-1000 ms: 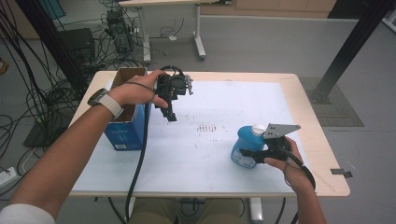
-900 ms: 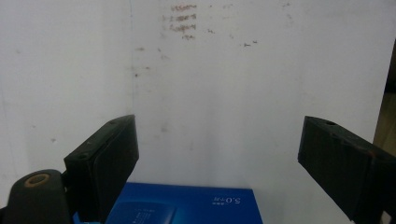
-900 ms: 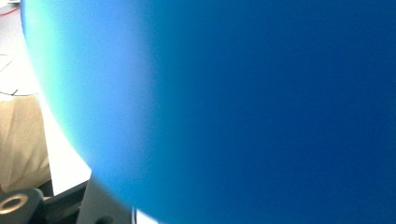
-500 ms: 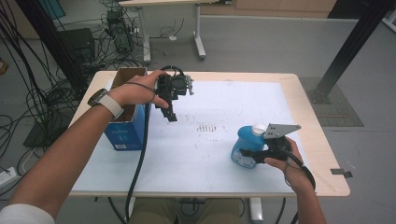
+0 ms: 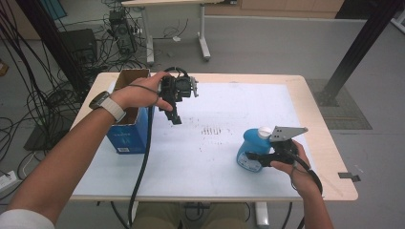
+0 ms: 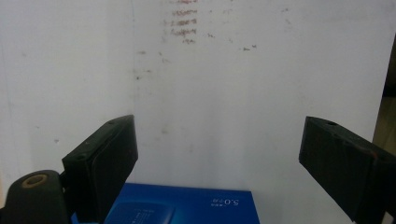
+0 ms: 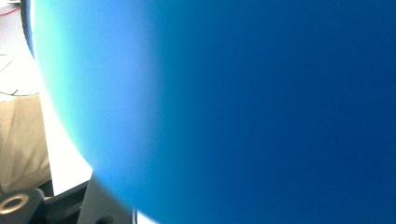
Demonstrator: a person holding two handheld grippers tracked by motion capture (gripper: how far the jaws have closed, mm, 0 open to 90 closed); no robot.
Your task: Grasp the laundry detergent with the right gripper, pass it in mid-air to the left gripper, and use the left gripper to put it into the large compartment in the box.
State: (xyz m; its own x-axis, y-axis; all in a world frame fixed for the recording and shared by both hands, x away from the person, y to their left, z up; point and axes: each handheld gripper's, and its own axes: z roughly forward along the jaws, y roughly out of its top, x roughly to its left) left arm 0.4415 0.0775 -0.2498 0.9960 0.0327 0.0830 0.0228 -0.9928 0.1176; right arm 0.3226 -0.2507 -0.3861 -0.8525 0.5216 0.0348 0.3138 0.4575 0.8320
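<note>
Right tool (image 5: 255,160) clamped on blue bottle (image 5: 249,149) with white cap, upright on white worktop (image 5: 219,162), left tool (image 6: 219,158) held apart above worktop beside blue box (image 5: 125,136).

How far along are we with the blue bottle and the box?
Done: the right tongs are shut on the blue bottle, which stands on the white mat. In hand: the left tongs hang open beside the open blue box. Left, probably: carrying the bottle to the box.
</note>
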